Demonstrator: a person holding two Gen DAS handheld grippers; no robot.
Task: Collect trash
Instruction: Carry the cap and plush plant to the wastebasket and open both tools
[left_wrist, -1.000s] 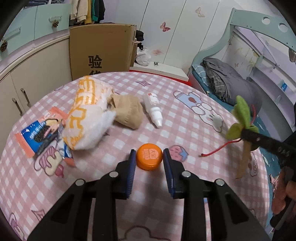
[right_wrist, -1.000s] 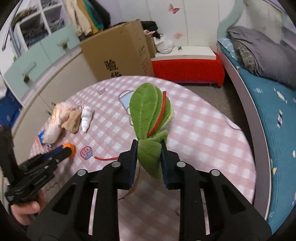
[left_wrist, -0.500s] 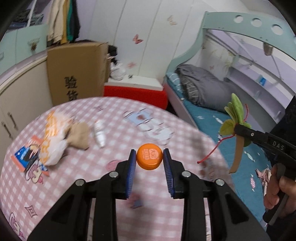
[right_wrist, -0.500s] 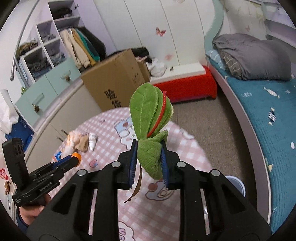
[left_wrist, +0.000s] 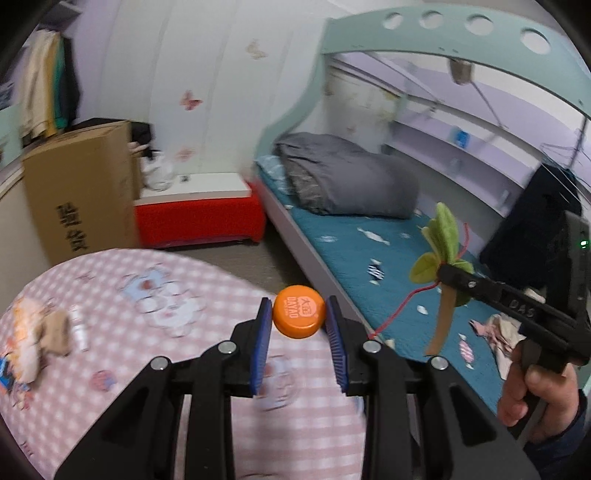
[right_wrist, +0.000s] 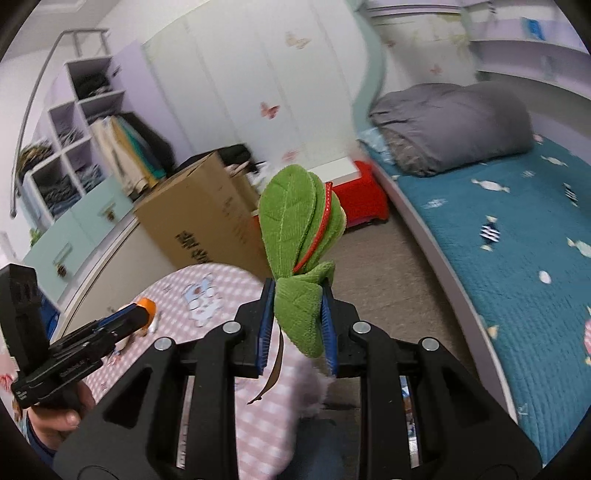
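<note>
Trash is split at this moment between what is in the grippers and what lies on the round pink checked table (left_wrist: 207, 280). Largest of the leftovers is a crumpled white and orange wrapper (left_wrist: 22, 325) at the table's far left edge, with a tan wad (left_wrist: 59, 332) touching it, a small white bottle (left_wrist: 79, 328) lying just beside that, and a blue packet (left_wrist: 7, 373) at the very edge of view. The right gripper (right_wrist: 297, 325) has its jaws pressed in on a green fabric leaf toy (right_wrist: 295, 236), whose leaves stand up above the pads while a brown strip and red cord hang below; seen from the left wrist it is held out over the teal bed cover (left_wrist: 369, 251), well away from the table. The left gripper (left_wrist: 298, 325) is closed about a small orange bottle cap (left_wrist: 299, 316), pinched by its rim between the blue pads above the table's near edge. By the look of things, collection is partly done: two pieces are lifted but not yet dropped anywhere, and no bin shows clearly in either view. Four items remain to fetch, as far as the blurred table allows a count.
</note>
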